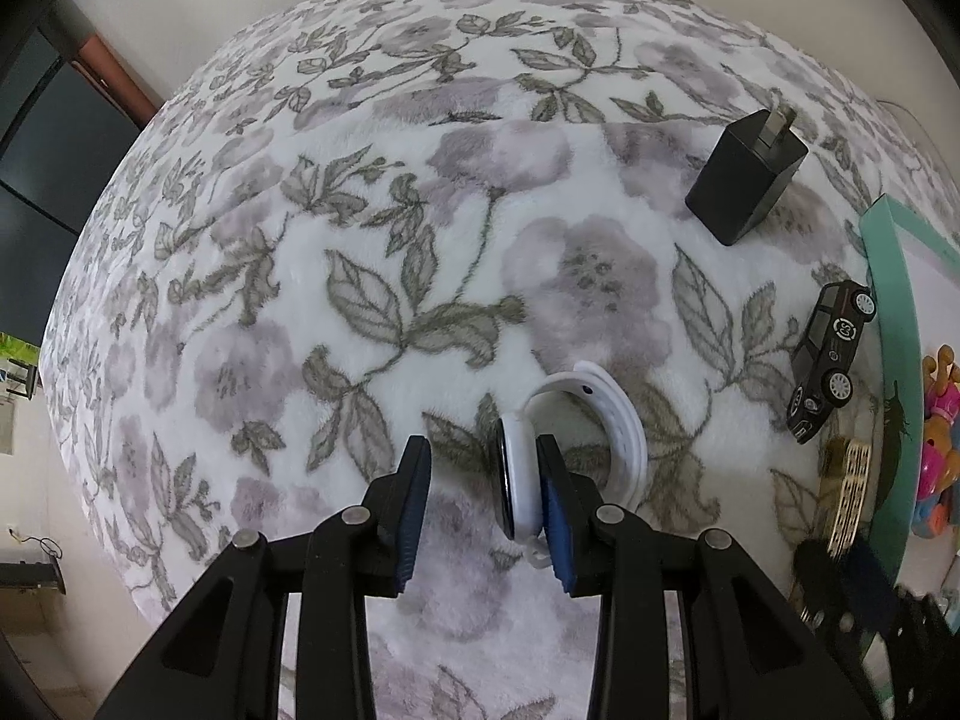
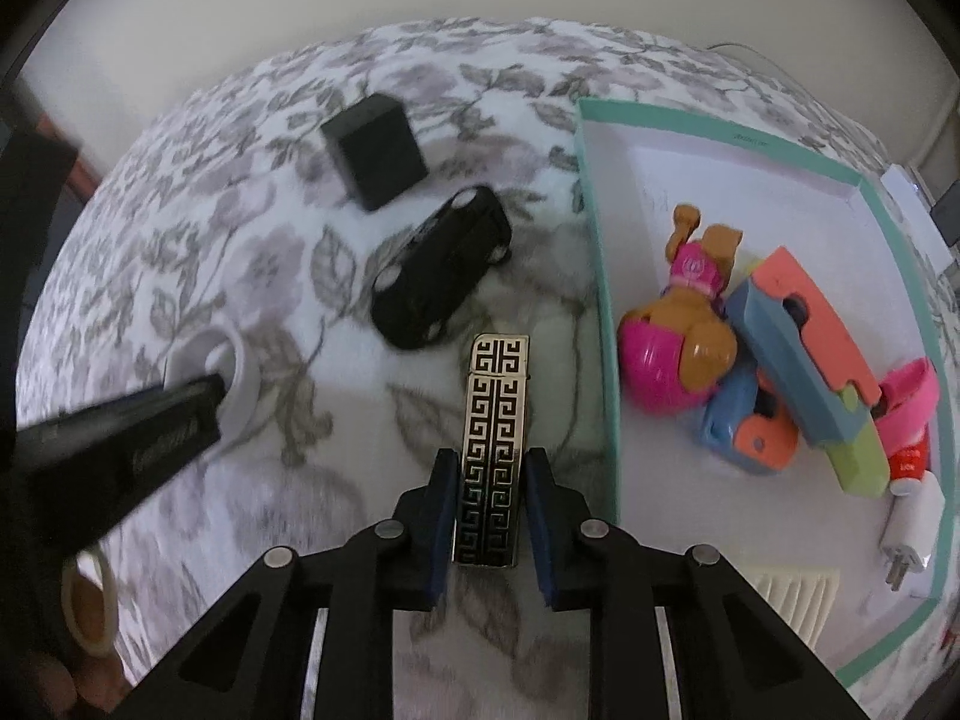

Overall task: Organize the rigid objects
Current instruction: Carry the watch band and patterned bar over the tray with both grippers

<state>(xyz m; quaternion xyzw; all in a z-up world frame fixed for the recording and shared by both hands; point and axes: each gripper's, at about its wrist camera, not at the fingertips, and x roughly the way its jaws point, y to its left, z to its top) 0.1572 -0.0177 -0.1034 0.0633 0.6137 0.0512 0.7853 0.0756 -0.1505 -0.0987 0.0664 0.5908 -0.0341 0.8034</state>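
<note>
A white smartwatch (image 1: 570, 450) lies on the floral blanket between my left gripper's (image 1: 483, 504) open jaws, its case resting against the right finger (image 1: 555, 510). It also shows in the right wrist view (image 2: 225, 378). My right gripper (image 2: 489, 516) is closed around a gold-and-black patterned lighter (image 2: 492, 450) lying flat; the lighter also shows in the left wrist view (image 1: 849, 492). A black toy car (image 2: 441, 273), also in the left view (image 1: 831, 360), and a black plug charger (image 2: 375, 150), also in the left view (image 1: 747, 177), lie on the blanket.
A teal-rimmed box (image 2: 603, 300) stands to the right, holding a pink-and-tan dog toy (image 2: 690, 336), a coloured toy gun (image 2: 804, 372), a small red-and-white tube (image 2: 915, 462) and a white plug (image 2: 906, 546). A tape roll (image 2: 90, 606) lies at the lower left.
</note>
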